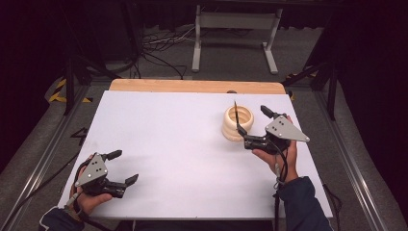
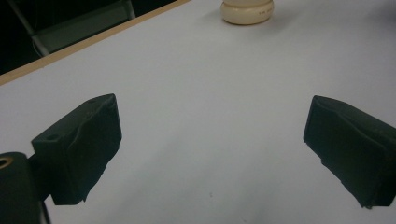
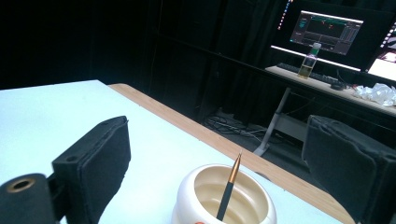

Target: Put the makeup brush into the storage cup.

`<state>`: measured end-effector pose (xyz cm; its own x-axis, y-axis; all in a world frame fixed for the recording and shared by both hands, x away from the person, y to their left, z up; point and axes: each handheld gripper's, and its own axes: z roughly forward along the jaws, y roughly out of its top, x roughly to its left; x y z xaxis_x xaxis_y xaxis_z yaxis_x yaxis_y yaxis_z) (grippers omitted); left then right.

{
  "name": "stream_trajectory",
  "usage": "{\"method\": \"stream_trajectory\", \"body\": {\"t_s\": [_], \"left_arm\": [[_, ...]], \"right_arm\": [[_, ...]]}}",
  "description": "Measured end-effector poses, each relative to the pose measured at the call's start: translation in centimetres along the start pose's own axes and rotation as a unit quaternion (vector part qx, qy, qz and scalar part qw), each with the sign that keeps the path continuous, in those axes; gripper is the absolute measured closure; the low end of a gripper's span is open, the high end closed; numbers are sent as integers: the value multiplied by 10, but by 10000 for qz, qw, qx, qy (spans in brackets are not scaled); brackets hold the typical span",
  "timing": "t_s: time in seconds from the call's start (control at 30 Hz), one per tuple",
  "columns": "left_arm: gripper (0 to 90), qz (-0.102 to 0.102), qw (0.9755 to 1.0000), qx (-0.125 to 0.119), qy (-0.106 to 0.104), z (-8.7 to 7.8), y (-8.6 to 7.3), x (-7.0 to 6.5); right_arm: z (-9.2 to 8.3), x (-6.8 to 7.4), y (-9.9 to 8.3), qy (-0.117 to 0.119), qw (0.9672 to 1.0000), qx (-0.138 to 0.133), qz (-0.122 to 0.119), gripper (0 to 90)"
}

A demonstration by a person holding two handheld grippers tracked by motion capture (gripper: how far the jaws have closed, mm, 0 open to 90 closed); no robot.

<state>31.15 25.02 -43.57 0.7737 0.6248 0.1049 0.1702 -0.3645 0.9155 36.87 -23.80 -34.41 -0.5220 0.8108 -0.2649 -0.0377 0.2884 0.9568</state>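
At the near left corner of the white table [image 1: 183, 159], the left gripper [image 1: 120, 167] hovers with its jaws spread wide, holding nothing. Farther off on the right, the right gripper [image 1: 252, 120] sits with jaws likewise spread, just beside the cream ribbed ceramic pot [image 1: 237, 124]. A thin dark pencil with a gold tip [image 3: 228, 193] stands tilted inside that pot.

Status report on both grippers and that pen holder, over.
Left gripper open, empty, near table edge. Right gripper open beside the cream holder. Pen stands tilted inside the holder, free. Nothing in the way.
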Motion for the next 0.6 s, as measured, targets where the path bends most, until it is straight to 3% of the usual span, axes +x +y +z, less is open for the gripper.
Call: {"method": "stream_trajectory", "body": {"t_s": [0.6], "left_arm": [[51,35,10000,37,-3,0,0,0]], "right_arm": [[-10,0,-9,21,9999,80,-90,85]]}}
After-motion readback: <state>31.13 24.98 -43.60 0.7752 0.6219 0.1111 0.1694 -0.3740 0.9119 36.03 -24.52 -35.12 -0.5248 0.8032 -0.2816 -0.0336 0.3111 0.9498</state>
